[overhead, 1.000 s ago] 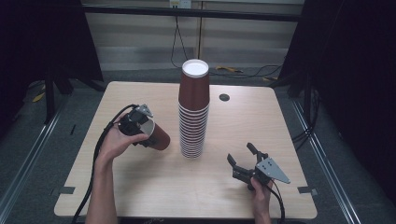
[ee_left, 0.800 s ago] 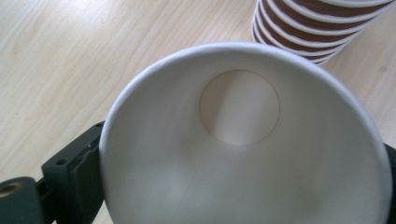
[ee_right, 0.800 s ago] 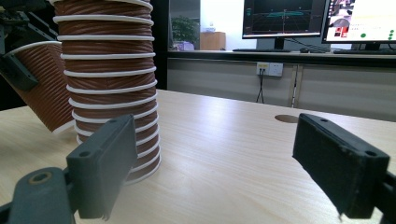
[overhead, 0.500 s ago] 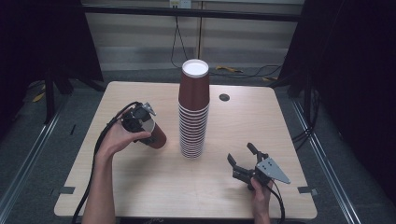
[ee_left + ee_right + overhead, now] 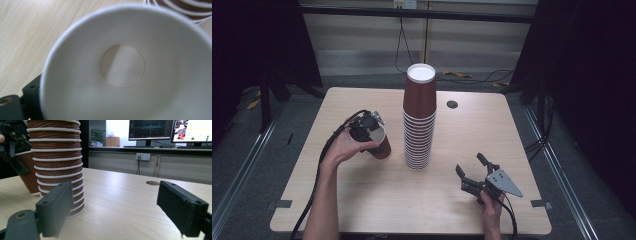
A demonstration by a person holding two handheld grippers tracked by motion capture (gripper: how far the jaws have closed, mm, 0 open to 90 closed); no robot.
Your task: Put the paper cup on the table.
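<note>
High view | left gripper (image 5: 368, 131) pinches tilted single cup (image 5: 379, 145), mouth up-left | right gripper (image 5: 476, 169) spread

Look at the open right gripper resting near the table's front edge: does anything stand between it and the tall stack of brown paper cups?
Nothing visible does. Bare wooden table lies between the right gripper and the stack of brown paper cups.

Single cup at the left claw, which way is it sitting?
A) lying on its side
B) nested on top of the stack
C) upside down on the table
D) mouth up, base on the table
D: the single cup stands mouth up beside the stack, its white inside facing the left claw.
</note>
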